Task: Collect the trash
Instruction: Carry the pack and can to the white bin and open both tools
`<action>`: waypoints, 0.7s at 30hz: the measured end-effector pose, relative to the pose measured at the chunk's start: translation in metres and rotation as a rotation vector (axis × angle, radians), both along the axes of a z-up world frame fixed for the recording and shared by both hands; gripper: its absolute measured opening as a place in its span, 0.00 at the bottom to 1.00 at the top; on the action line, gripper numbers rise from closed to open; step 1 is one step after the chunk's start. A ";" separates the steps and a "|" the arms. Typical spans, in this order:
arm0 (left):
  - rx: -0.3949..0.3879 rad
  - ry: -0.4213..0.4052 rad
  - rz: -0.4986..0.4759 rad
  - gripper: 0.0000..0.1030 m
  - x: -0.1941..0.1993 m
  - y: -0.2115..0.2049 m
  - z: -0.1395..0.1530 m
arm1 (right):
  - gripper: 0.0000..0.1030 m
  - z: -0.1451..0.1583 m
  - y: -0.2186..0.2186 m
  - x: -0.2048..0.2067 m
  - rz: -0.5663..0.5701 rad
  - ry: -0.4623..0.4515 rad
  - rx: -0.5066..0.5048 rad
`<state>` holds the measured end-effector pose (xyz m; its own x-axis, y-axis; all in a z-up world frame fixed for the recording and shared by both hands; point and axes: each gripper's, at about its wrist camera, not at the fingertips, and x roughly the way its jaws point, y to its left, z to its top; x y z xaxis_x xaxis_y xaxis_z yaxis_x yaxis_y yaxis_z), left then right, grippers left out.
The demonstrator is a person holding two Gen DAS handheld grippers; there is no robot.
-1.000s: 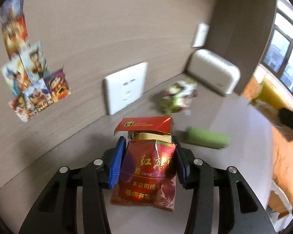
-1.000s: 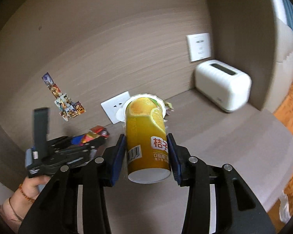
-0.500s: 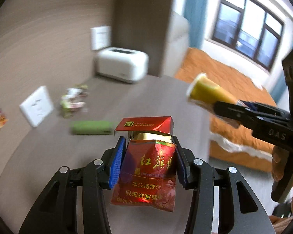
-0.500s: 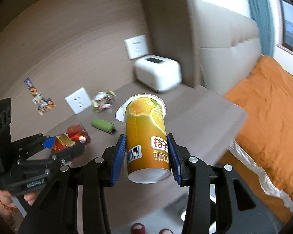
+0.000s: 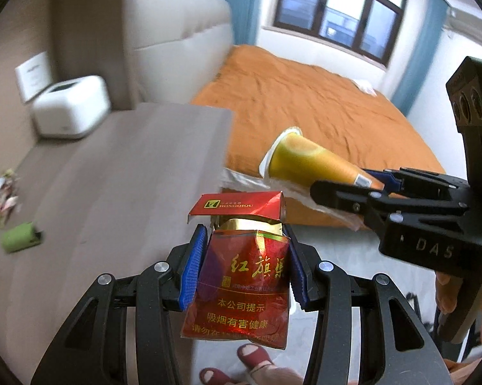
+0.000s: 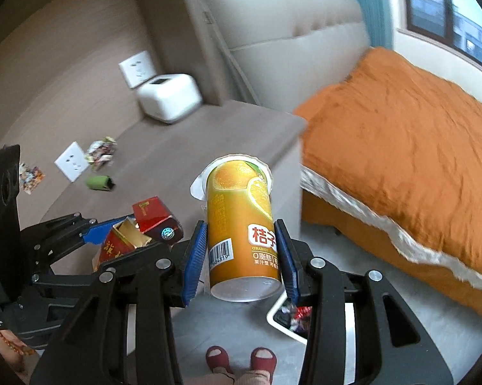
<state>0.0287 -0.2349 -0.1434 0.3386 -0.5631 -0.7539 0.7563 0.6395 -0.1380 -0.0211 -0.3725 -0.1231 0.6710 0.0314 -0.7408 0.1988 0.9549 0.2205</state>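
left claw (image 5: pixel 245 266) is clamped on a red cigarette pack (image 5: pixel 241 282), blue pads pressing its two narrow sides, flip lid hanging open at the top with the gold foil showing. right claw (image 6: pixel 241 258) grips an orange juice cup (image 6: pixel 242 227) around its lower body, peeled white lid rim up top. both loads are in the air over the floor, off the near edge of the bench (image 6: pixel 183 154), with the orange bed (image 6: pixel 401 147) to the right.

the pack looks like thin card under glossy film, light and easy to crush, and already a bit dented; the side grip suits it, as the faces would cave. the cup looks light and probably empty, smooth-walled so it could slip, and a hold low on the body, where the base stiffens it, seems the safe place.

down below the right claw, a white bin (image 6: pixel 284 317) with wrappers inside peeks out, likely the drop spot. on the bench, a green roll (image 6: pixel 99 182) and a crumpled wrapper (image 6: pixel 100 151) lie near the far wall, beside a wall socket (image 6: pixel 71 161), not yet collected.
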 end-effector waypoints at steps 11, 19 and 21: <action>0.080 0.064 -0.157 0.45 -0.023 -0.077 -0.060 | 0.42 -0.063 -0.057 -0.042 -0.163 0.099 0.057; 0.165 0.188 -0.205 0.45 -0.026 -0.116 -0.162 | 0.42 -0.155 -0.091 -0.050 -0.270 0.241 0.131; 0.184 0.226 -0.214 0.45 -0.024 -0.123 -0.195 | 0.42 -0.177 -0.096 -0.049 -0.288 0.268 0.147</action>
<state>0.0051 -0.3580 -0.3380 0.0412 -0.4510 -0.8916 0.8391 0.5001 -0.2142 -0.0702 -0.4689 -0.3003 0.4524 -0.0109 -0.8918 0.5218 0.8142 0.2547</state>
